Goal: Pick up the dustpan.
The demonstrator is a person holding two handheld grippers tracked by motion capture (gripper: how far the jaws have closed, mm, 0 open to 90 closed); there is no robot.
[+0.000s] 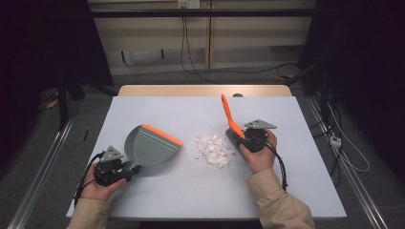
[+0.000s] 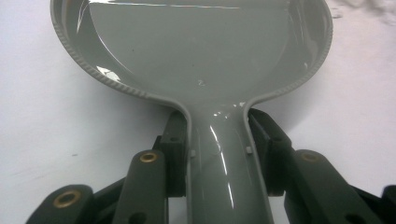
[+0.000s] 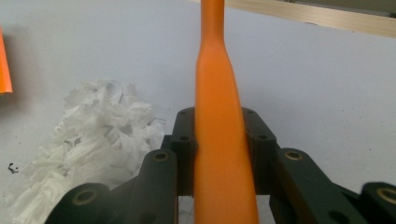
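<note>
**Grey dustpan and orange brush, each clamped in a gripper beside a heap of paper scraps**

Grey plastic forms the dustpan [image 1: 152, 147], which lies flat on the pale table [image 1: 157, 191] left of centre in the high view, its orange lip [image 1: 162, 135] turned toward the upper right. No brand, label or writing can be read on any of the things. The left gripper [image 1: 125, 171], at the lower left of that view, is clamped on the dustpan's handle; in the left gripper view the black jaws press the handle [image 2: 223, 158] from both sides at the bottom centre, with the pan's bowl [image 2: 196, 51] spreading across the top. The person's left hand [image 1: 98, 187] wraps the gripper from below, forearm in a beige sleeve [image 1: 88, 214] entering at the bottom edge.

The right gripper [image 1: 237, 137], right of centre, grips the orange brush handle [image 1: 228, 115], which slants up toward the top of the frame. In the right gripper view the jaws squeeze that handle [image 3: 220, 140] at mid-frame. The right hand [image 1: 258, 155] cups the gripper from beneath.

White paper scraps [image 1: 213, 150] lie in a loose heap between the dustpan and the right gripper, just beside the latter, also at the left of the right gripper view [image 3: 93, 140].
</note>
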